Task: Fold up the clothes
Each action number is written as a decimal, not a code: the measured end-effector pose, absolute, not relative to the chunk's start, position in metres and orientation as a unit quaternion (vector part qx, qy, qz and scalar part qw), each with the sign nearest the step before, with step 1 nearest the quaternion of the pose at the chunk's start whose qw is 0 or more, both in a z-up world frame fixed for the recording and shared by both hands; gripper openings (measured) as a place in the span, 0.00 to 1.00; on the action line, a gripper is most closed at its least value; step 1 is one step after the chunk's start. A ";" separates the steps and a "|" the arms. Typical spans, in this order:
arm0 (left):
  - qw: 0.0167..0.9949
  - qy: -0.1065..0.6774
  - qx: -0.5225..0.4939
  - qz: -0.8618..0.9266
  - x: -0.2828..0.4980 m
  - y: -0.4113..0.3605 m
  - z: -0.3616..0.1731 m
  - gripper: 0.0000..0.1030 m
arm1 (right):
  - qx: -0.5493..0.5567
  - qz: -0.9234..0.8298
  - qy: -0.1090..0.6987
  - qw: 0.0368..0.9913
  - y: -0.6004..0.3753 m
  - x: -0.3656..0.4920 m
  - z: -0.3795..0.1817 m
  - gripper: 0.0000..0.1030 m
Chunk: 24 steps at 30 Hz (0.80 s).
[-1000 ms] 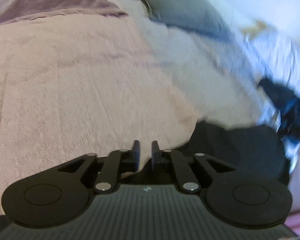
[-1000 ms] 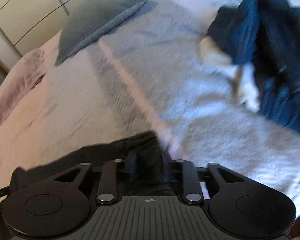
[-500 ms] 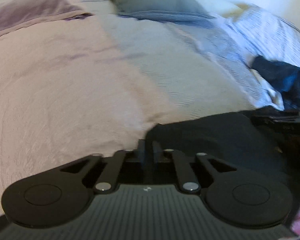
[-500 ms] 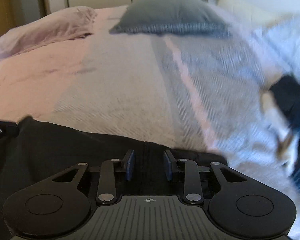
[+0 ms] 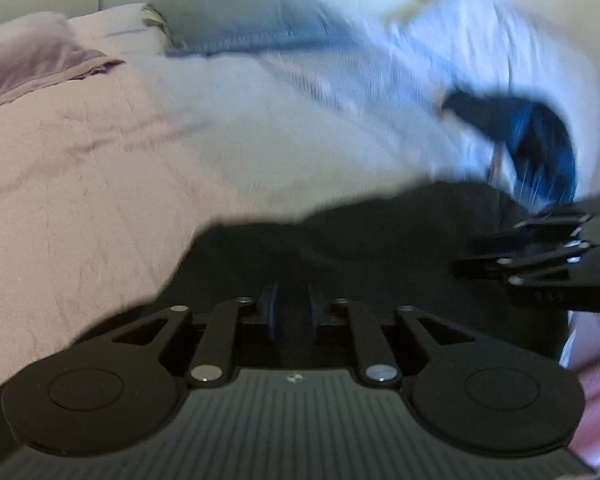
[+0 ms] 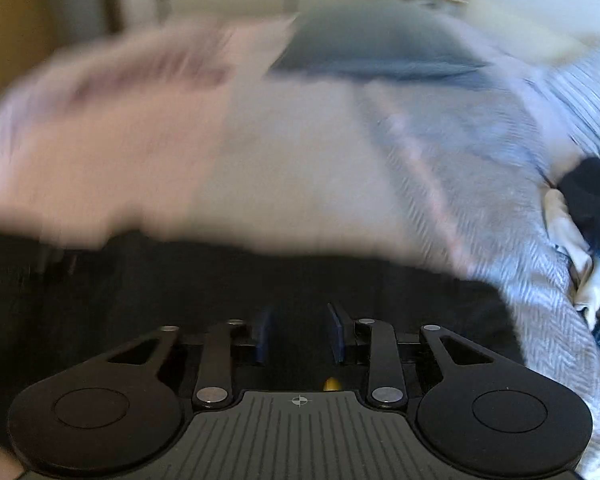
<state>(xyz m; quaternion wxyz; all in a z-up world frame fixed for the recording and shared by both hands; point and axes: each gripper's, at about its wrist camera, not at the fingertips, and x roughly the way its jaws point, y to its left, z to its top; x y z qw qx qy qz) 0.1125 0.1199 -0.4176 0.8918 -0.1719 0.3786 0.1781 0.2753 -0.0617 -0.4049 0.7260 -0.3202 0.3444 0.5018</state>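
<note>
Black garment [image 5: 380,240] lies spread on the bedspread [image 5: 100,184] directly ahead of both tools, its near edge running between their fingers, probably so that edge can be carried over into a fold. Left gripper [image 5: 292,314] has just eased slightly apart, dark cloth between its pads. Right gripper [image 6: 299,334] looks clenched on cloth, though blur leaves doubt. Beyond lie a grey pillow [image 5: 252,20] and a blue clothes heap [image 5: 540,136]. No writing is readable.

No legible text, label, brand name or number found in either view. The only marks are a small white emblem on the ribbed body of the left hand-held gripper [image 5: 291,316] and a small crosshair sign on the right hand-held gripper [image 6: 299,334]; neither is readable.
</note>
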 end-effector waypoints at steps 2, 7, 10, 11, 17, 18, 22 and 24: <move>0.886 0.390 -0.172 0.184 0.095 0.120 -0.426 0.04 | -0.312 0.487 0.352 0.736 -0.086 0.281 -0.414 0.33; 0.870 0.391 -0.182 0.237 0.029 0.129 -0.403 0.04 | -0.246 0.454 0.406 0.754 -0.110 0.303 -0.393 0.26; 0.863 0.389 -0.180 0.269 -0.004 0.120 -0.388 0.07 | -0.230 0.464 0.399 0.757 -0.109 0.282 -0.381 0.26; 0.863 0.383 -0.182 0.274 -0.014 0.116 -0.386 0.07 | -0.216 0.474 0.398 0.756 -0.110 0.274 -0.379 0.26; 0.867 0.337 -0.200 0.306 -0.056 0.103 -0.408 0.07 | -0.201 0.484 0.346 0.778 -0.130 0.248 -0.421 0.26; 0.873 0.325 -0.197 0.306 -0.062 0.102 -0.412 0.07 | -0.191 0.487 0.333 0.785 -0.134 0.247 -0.426 0.26; 0.895 0.279 -0.174 0.302 -0.079 0.094 -0.428 0.07 | -0.183 0.498 0.274 0.802 -0.143 0.238 -0.439 0.26; 0.902 0.263 -0.161 0.303 -0.086 0.089 -0.431 0.08 | -0.179 0.497 0.249 0.812 -0.145 0.234 -0.445 0.26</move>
